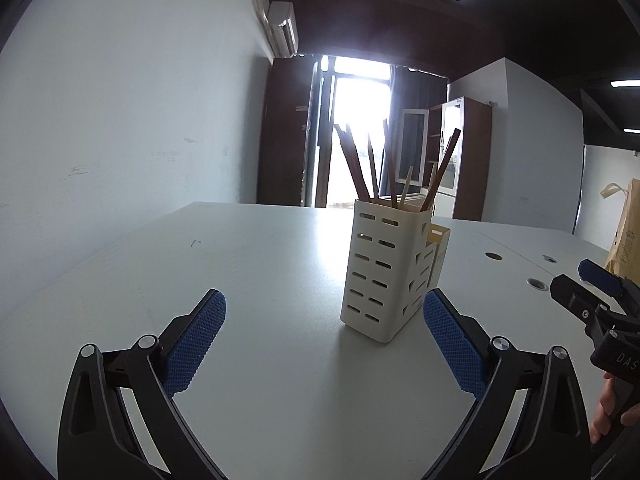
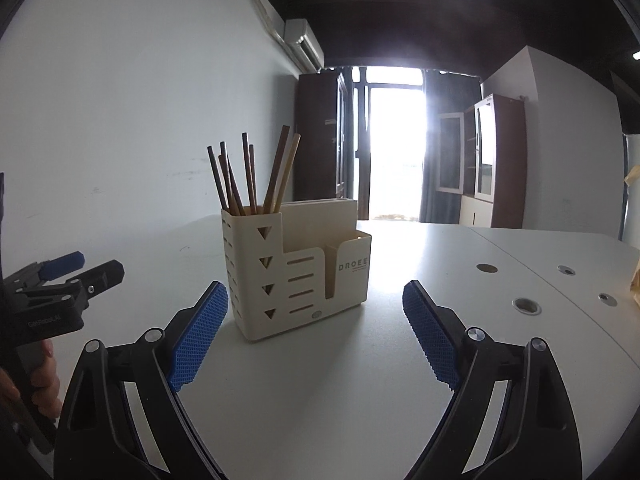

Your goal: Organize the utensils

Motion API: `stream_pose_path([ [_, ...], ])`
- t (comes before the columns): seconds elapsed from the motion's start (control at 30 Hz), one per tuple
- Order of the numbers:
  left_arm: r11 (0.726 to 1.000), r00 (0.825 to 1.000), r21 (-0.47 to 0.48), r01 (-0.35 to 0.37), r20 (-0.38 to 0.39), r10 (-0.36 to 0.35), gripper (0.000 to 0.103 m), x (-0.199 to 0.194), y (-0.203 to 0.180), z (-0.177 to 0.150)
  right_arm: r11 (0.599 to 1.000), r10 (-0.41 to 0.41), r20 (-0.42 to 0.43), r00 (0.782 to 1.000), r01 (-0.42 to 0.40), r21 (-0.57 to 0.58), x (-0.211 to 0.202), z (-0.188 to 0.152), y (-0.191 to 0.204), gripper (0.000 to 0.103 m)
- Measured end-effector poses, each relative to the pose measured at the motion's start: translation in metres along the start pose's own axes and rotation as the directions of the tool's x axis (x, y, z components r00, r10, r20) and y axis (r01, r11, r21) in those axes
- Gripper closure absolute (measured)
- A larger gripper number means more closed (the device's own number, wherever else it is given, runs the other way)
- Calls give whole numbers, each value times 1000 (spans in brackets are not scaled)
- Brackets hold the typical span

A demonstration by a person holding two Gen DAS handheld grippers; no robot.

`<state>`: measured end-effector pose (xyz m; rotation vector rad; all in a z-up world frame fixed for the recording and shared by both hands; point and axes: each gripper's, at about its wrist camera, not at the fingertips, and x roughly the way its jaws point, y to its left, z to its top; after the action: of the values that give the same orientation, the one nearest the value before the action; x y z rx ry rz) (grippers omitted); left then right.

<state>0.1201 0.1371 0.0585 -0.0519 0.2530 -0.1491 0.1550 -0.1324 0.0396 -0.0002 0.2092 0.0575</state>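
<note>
A cream slotted utensil holder (image 1: 380,272) (image 2: 296,276) stands upright on the white table (image 1: 240,248). Several brown chopsticks (image 1: 360,168) (image 2: 248,176) lean in its tall compartment; nothing sticks out of the lower pockets. My left gripper (image 1: 324,298) is open just short of the holder, which sits toward its right finger. My right gripper (image 2: 316,292) is also open, with the holder between and just beyond its blue pads (image 2: 196,344). Each gripper appears in the other's view, the right gripper (image 1: 576,280) at the right edge and the left gripper (image 2: 92,266) at the left edge. Both hold nothing.
The table (image 2: 400,264) has round cable holes (image 2: 526,306) (image 1: 536,283) to the right. A yellow paper bag (image 1: 624,232) stands at the far right. A hand (image 1: 604,412) (image 2: 44,376) holds each gripper's handle. A white wall runs along the left side.
</note>
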Motion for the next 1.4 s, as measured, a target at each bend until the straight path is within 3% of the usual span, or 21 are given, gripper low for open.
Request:
stream_pose_path([
  [0.17,1000,1000,19,-17,-15,17,6,-1,-6,-6,998,10,18,1000,-11,57,-2,-13,-5,13],
  [0.33,997,999,64,-31,-13,32,6,-1,-14,-14,999,11,22,1000,-11,35,-3,-15,0,13],
  [0.47,995,997,94,-22,-73,29,6,6,-21,-20,999,29,-13,999,-29,14,2,-19,6,13],
  [0.63,997,995,78,-25,-92,32,6,10,-20,-21,999,49,-74,996,-49,-5,10,-24,13,13],
  [0.9,997,995,76,-3,-102,10,6,11,-21,-22,999,47,-67,997,-47,2,7,-25,12,13],
  [1.4,996,991,77,-38,-121,47,6,13,-22,-23,999,54,-69,996,-54,-2,6,-25,14,13],
])
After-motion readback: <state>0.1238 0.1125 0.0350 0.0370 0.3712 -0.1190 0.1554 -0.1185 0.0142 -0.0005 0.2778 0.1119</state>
